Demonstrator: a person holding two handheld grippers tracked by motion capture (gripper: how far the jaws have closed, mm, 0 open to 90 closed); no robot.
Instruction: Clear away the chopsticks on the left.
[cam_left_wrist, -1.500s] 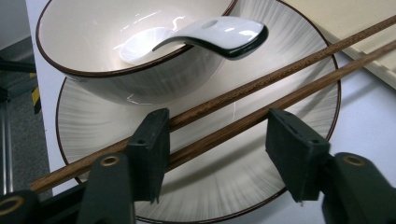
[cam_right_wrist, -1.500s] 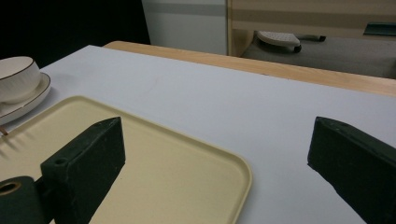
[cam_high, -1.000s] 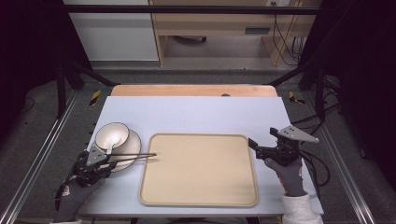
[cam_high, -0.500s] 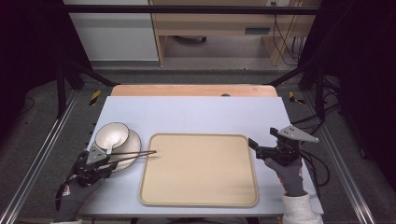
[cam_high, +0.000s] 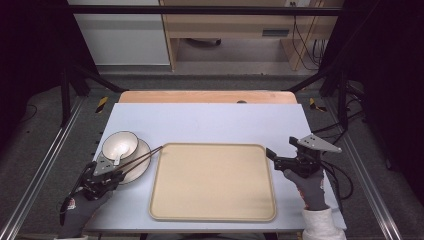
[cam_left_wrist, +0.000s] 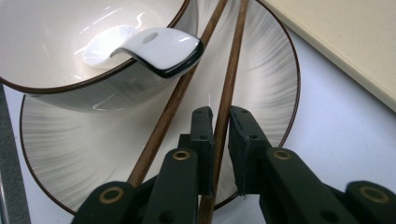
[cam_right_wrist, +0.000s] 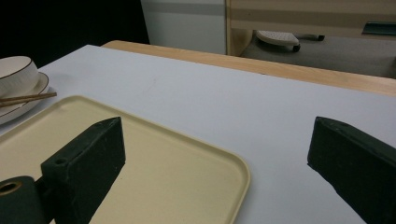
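A white bowl (cam_high: 120, 145) with a white spoon (cam_left_wrist: 159, 46) in it stands on a ribbed plate (cam_high: 137, 170) at the table's left. Two brown chopsticks (cam_high: 142, 156) lie across the plate, pointing at the tray's far left corner. My left gripper (cam_high: 120, 176) is at the plate's near edge; its jaws have just been closing and are now shut on the right-hand chopstick (cam_left_wrist: 229, 88). The other chopstick (cam_left_wrist: 180, 93) lies free beside them. My right gripper (cam_high: 272, 157) hangs open at the right edge of the beige tray (cam_high: 212, 146), nothing between its jaws (cam_right_wrist: 217, 126).
The beige tray (cam_right_wrist: 210, 148) takes up the middle of the pale blue table top (cam_high: 210, 125) and carries nothing. A wooden strip (cam_high: 205, 96) runs along the far edge. Dark frame rails flank the table on both sides.
The chopsticks' far tips lie nearer the tray's far left corner than before. Both hands have kept their places.
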